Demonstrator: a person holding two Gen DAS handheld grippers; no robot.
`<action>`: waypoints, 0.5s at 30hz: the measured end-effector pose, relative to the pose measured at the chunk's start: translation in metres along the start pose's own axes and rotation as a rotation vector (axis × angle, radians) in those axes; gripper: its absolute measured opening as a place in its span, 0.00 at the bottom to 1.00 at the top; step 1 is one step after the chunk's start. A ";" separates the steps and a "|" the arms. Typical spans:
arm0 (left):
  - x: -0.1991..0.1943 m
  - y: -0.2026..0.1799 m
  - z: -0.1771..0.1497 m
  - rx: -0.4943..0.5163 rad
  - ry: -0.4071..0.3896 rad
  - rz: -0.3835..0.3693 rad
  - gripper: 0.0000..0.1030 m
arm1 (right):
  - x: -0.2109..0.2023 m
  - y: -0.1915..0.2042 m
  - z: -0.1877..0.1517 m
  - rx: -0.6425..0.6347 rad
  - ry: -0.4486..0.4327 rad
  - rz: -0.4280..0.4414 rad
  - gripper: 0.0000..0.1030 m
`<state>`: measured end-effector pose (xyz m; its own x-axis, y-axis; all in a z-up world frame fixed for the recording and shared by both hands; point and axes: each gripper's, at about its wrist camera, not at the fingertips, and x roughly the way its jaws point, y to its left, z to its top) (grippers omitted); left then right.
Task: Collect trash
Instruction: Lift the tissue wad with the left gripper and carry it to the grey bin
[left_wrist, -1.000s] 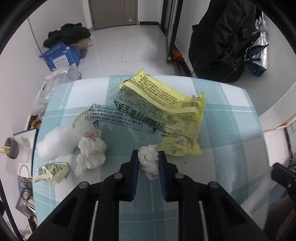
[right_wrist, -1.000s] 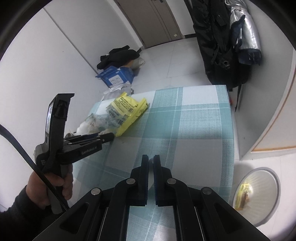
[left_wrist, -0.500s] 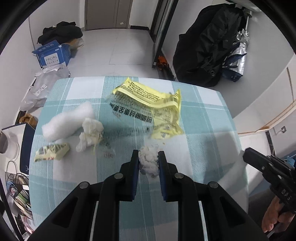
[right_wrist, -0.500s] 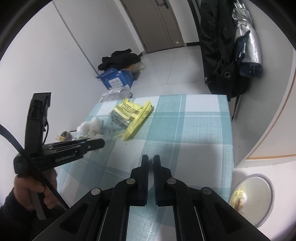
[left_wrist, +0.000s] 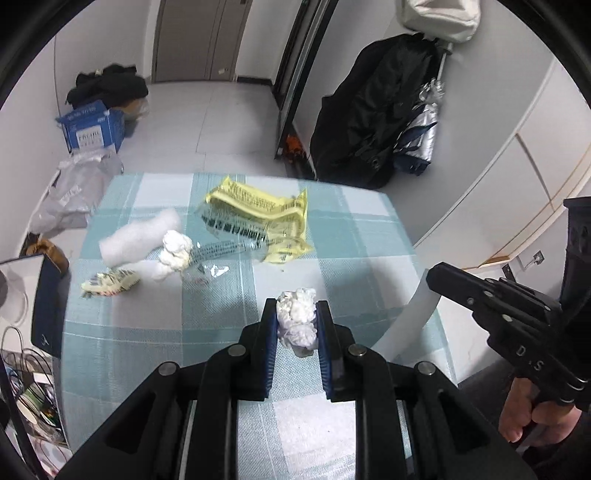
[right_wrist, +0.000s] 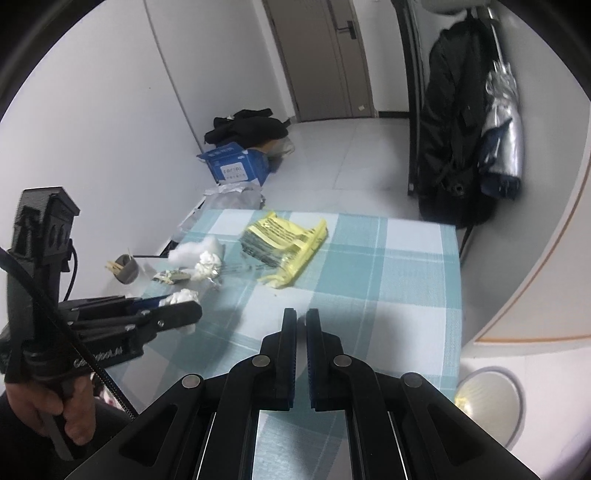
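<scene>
My left gripper (left_wrist: 296, 314) is shut on a crumpled white tissue wad (left_wrist: 297, 320), held above the checked table (left_wrist: 362, 236). In the right wrist view the same left gripper (right_wrist: 184, 308) shows at the left with the tissue wad (right_wrist: 181, 296) in its tips. My right gripper (right_wrist: 301, 321) is shut with nothing in it, over the table's near part. On the table lie a yellow plastic wrapper (left_wrist: 260, 214), a white cotton-like roll (left_wrist: 138, 236), another crumpled tissue (left_wrist: 173, 253) and a small printed packet (left_wrist: 110, 282).
A round bin (right_wrist: 487, 400) with a yellow scrap inside stands on the floor right of the table. A blue box (right_wrist: 236, 168), black clothes and a grey bag lie on the floor beyond. A dark coat (left_wrist: 373, 114) hangs at the back right. A cup (right_wrist: 125, 269) sits left.
Both grippers rose and drew back from the table, so the trash pile looks farther away. The left gripper carries the tissue wad with it. The right gripper came into the left view.
</scene>
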<state>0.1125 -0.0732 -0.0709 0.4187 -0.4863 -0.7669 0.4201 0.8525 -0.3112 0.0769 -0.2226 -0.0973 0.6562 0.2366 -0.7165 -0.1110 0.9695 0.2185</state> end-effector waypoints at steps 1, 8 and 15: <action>-0.005 0.000 0.000 -0.001 -0.014 -0.001 0.15 | -0.003 0.002 0.000 -0.003 -0.004 -0.005 0.04; -0.029 0.005 -0.003 -0.049 -0.086 -0.035 0.15 | -0.029 0.008 -0.007 -0.019 -0.028 -0.047 0.04; -0.054 -0.005 -0.004 -0.031 -0.157 -0.108 0.15 | -0.068 0.005 -0.004 -0.011 -0.094 -0.062 0.04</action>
<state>0.0848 -0.0503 -0.0303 0.4939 -0.5976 -0.6316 0.4457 0.7977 -0.4062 0.0282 -0.2337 -0.0500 0.7289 0.1695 -0.6633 -0.0760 0.9829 0.1677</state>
